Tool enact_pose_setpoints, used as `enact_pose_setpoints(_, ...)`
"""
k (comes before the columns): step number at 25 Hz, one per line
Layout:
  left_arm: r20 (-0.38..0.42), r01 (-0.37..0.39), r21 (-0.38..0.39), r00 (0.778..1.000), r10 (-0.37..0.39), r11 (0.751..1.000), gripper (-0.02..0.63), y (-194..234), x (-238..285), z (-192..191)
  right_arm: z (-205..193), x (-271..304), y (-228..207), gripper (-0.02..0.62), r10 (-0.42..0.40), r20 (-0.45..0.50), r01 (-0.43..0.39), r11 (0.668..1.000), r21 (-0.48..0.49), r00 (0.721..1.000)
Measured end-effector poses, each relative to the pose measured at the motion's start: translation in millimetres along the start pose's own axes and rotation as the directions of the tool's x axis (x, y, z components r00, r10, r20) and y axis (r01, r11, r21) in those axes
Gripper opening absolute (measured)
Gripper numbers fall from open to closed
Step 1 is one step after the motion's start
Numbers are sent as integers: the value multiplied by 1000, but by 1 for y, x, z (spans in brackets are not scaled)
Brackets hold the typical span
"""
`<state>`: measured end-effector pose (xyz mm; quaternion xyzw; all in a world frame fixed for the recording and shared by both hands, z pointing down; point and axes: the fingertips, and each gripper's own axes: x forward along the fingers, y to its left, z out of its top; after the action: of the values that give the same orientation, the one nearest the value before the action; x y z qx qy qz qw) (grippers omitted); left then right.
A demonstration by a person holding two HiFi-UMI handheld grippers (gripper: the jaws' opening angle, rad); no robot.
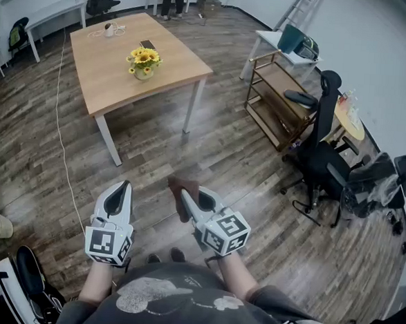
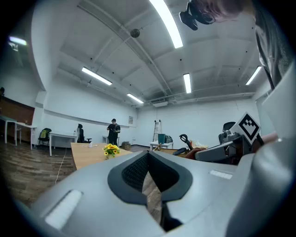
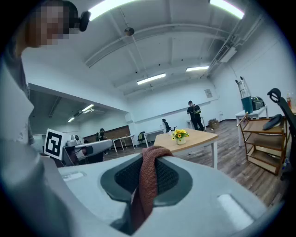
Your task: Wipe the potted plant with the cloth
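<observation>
Right gripper view: the cloth (image 3: 147, 185) is clamped by the right hand-held gripper (image 1: 185, 202); the left hand-held gripper (image 2: 148, 161) is shut, empty; thinly pinched, the cloth could be dropped.

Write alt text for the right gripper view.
The right hand-held gripper is shut on a reddish cloth that hangs between its jaws. Beyond it, a potted plant with yellow flowers stands on a wooden table.
</observation>
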<state>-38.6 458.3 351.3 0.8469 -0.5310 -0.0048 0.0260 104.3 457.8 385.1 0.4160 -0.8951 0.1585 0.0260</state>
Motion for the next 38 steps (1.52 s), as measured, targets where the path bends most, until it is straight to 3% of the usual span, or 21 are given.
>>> enact_pose_setpoints(4, -2, 34, -3, 999, -34, 999, 19, -3, 3, 0, 2, 9, 9, 41, 33, 8, -34, 999, 21, 999)
enact_pose_setpoints(18, -24, 41, -26, 999, -42, 999, 20, 13, -9, -9, -1, 29, 33, 41, 63, -7, -63, 998, -17, 998)
enact_pose_setpoints(24, 2, 54, -16, 999, -54, 998, 20, 23, -16, -12, -6, 31, 38, 43, 31, 13, -31, 999, -11, 999)
enact_pose_setpoints(30, -23, 73, -12, 997, -73, 997, 20, 28, -20, -27, -23, 27, 36, 43, -18, -20, 18, 1000, 13, 1000)
enact_pose_setpoints(34, -28, 61, -25, 998, -61, 998, 20, 37, -15, -34, -29, 34, 23, 43, -32, -40, 33, 999, 27, 999)
enact_pose_setpoints(38, -43, 18, -25, 999, -19, 1000, 20, 53, 1, -37, -26, 61, 8, 44, 4, -46, -3, 1000, 30, 999)
